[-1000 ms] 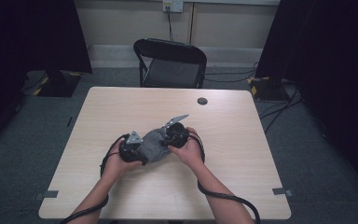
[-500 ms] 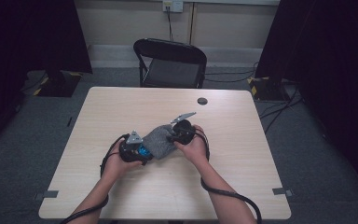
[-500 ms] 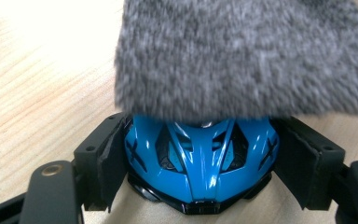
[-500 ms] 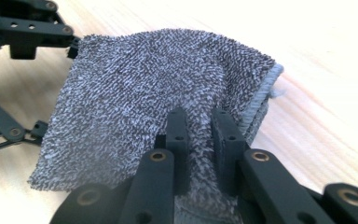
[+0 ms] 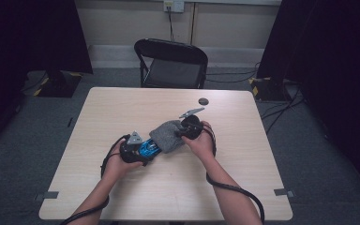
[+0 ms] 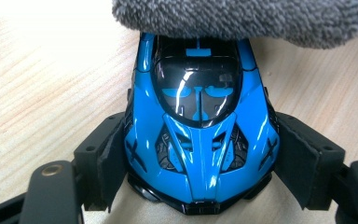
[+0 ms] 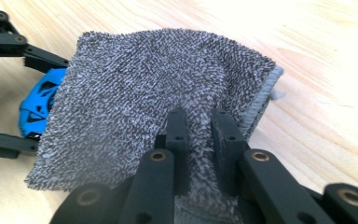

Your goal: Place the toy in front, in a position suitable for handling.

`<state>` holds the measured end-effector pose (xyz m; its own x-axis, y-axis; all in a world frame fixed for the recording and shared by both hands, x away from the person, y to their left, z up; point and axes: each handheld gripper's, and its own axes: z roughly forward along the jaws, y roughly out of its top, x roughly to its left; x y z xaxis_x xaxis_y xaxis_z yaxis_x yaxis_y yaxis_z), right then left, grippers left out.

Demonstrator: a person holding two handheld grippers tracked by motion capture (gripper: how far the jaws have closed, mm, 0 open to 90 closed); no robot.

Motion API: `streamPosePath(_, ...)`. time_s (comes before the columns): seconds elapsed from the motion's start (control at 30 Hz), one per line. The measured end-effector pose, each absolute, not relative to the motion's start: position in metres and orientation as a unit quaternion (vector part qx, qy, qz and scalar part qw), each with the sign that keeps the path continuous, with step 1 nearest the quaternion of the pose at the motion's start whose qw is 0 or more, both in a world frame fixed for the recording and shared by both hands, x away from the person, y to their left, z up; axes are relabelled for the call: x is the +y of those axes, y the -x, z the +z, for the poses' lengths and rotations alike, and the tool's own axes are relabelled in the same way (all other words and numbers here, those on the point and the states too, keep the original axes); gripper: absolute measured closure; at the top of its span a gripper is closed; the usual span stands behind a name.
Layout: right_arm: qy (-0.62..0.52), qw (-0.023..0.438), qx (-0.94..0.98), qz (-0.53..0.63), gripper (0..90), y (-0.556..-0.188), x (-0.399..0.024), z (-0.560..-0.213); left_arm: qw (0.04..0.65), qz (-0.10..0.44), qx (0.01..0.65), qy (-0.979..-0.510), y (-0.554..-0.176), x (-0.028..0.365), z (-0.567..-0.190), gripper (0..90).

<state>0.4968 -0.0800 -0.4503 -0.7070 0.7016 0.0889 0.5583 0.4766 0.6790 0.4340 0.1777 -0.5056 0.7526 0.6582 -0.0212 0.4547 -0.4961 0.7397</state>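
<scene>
A shiny blue toy car (image 6: pixel 200 130) with a black windscreen is clamped between the pads of my left gripper (image 6: pixel 200 158), nose toward the camera. In the high view that left gripper (image 5: pixel 143 150) sits on the table with the car (image 5: pixel 147 149) in it. A grey terry cloth (image 7: pixel 140 116) lies over the car's far end. My right gripper (image 7: pixel 199 140) is shut on a fold of that cloth. From above, the cloth (image 5: pixel 168 135) spans between the two grippers, with the right gripper (image 5: pixel 185 132) at its right end. A patch of the blue car (image 7: pixel 39 105) peeks out at the cloth's left edge.
The light wooden table (image 5: pixel 122 108) has a small dark round object (image 5: pixel 203 101) near its far edge. A black folding chair (image 5: pixel 171 63) stands behind the table. Cables trail from both grippers toward the near edge.
My right gripper has dragged the cloth to the right and slightly away, uncovering more of the blue car. The left gripper and the car have stayed put.
</scene>
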Motion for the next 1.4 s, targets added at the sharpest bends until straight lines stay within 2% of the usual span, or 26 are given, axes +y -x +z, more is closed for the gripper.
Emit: streamPosePath(1.4,-0.401,0.113,0.845,0.336,79.2,-0.512,-0.11,-0.45,0.384,0.133,0.328,-0.853,-0.434,0.178,-0.506,25.3)
